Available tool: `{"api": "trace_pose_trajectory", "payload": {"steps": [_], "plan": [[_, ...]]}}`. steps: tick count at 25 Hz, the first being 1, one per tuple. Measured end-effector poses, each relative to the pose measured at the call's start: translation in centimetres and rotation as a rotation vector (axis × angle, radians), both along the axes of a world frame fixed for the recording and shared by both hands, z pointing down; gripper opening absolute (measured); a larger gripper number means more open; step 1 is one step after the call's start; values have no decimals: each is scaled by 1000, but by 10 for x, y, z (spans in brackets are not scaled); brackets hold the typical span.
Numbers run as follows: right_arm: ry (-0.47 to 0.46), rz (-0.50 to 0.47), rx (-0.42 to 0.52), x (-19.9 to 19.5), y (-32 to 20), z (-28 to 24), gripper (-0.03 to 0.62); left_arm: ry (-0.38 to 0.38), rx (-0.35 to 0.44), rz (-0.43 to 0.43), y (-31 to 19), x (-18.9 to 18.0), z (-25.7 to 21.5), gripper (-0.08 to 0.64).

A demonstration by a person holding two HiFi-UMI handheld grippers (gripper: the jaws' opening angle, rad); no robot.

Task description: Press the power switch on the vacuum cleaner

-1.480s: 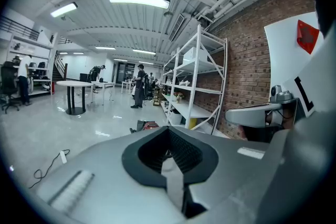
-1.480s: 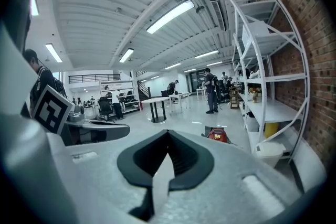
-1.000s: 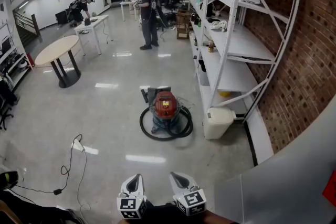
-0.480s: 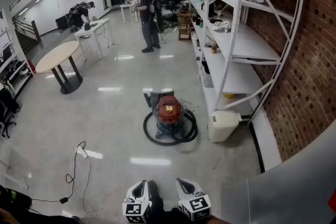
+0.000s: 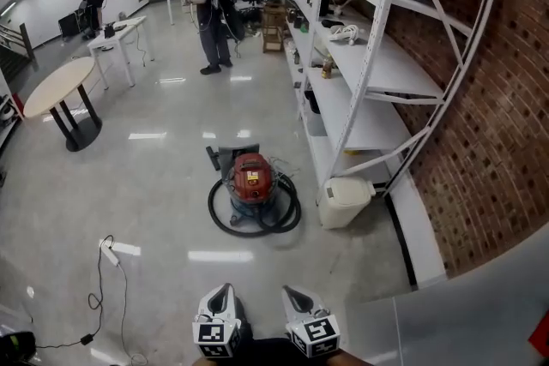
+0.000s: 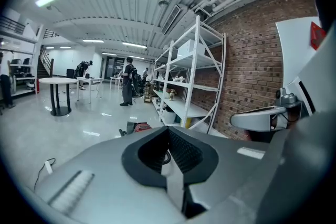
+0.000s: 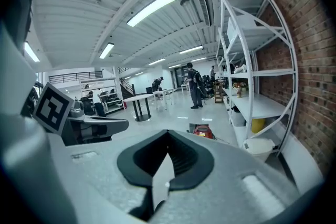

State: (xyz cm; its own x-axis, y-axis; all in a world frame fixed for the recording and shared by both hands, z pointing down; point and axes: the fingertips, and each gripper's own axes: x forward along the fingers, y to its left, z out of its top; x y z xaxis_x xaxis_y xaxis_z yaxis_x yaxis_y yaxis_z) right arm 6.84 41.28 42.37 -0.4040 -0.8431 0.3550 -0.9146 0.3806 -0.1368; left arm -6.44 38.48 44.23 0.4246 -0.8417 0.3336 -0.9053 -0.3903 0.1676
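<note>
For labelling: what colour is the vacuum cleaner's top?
The vacuum cleaner top is red; clearest in the head view.

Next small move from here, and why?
Probably step forward toward the red vacuum cleaner: it stands well ahead of the left gripper and right gripper, both empty with jaws together, so it looks out of reach for a press.

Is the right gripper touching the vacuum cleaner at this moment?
Apart. The head view shows the right gripper at the bottom edge and the red vacuum cleaner far ahead, with a wide stretch of floor between them.
</note>
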Motion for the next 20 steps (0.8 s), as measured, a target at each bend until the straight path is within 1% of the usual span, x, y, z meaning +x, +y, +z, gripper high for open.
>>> {"api": "trace_pose_trajectory", "payload": {"steps": [2, 5, 8, 10, 13, 20], "plan": [[6, 14, 9, -3, -18, -7, -8, 6, 5, 8, -20, -3, -5, 17], [19, 36, 15, -11, -45, -16, -8, 40, 17, 28, -50, -8, -14, 17], [32, 44, 8, -22, -72, -21, -8, 52, 10, 49, -75, -17, -17, 17], [42, 47, 12, -34, -89, -24, -8, 58, 12, 58, -91, -27, -19, 17], [52, 44, 14, -53, -114, -25, -8, 49, 33, 56, -117, -46, -20, 17], [69, 53, 46, -89, -169, -34, -8, 67, 60, 63, -171, -80, -25, 17]]}}
